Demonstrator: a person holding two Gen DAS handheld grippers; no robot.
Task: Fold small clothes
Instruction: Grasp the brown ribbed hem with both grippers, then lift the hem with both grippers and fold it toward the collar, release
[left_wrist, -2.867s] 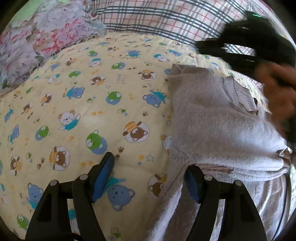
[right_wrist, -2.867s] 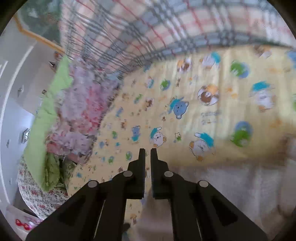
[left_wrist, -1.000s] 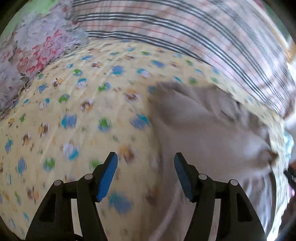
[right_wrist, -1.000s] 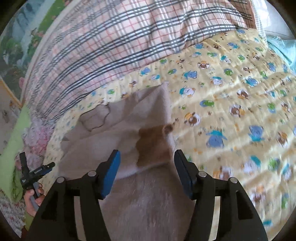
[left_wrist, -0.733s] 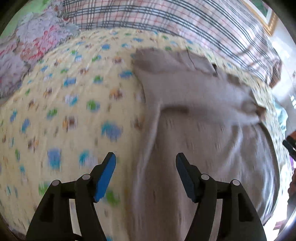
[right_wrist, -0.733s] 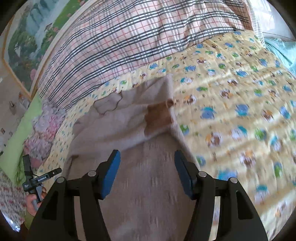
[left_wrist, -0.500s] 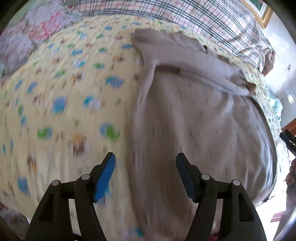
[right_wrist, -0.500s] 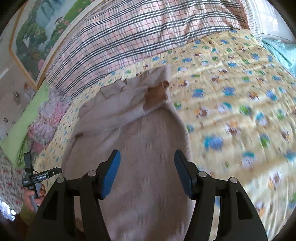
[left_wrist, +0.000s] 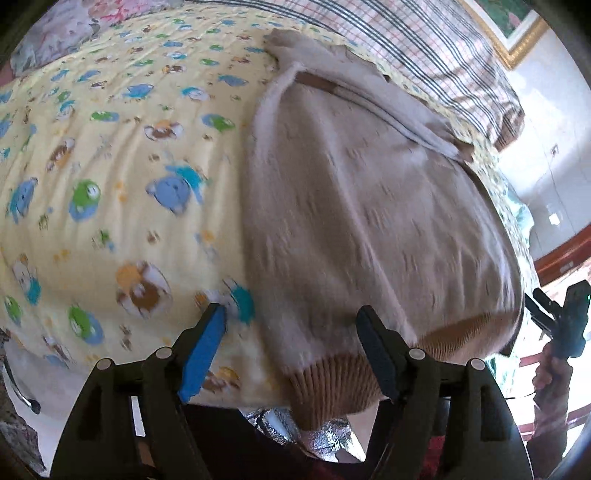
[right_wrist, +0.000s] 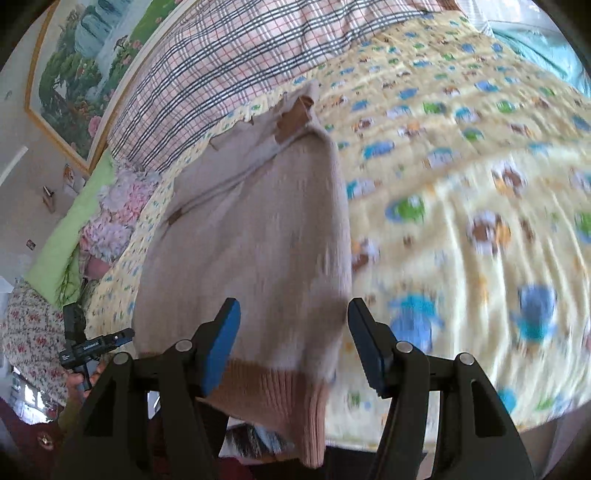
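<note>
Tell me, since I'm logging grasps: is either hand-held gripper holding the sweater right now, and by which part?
Nothing is held. The left hand-held gripper and the right hand-held gripper are both open above the sweater's ribbed hem.

Bed (left_wrist: 110, 166) in yellow bear-print sheet, beige sweater (left_wrist: 369, 206) centre-right, ribbed hem overhanging the lower edge.

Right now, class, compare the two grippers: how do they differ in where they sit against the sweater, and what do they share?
The left gripper hovers at the sweater's left hem corner; the right gripper hovers at the right one. The left gripper's jaws mostly frame the quilt and the sweater's edge; the right gripper's frame mostly sweater. Shared: both are open, empty, near the ribbed hem overhanging the bed edge.
</note>
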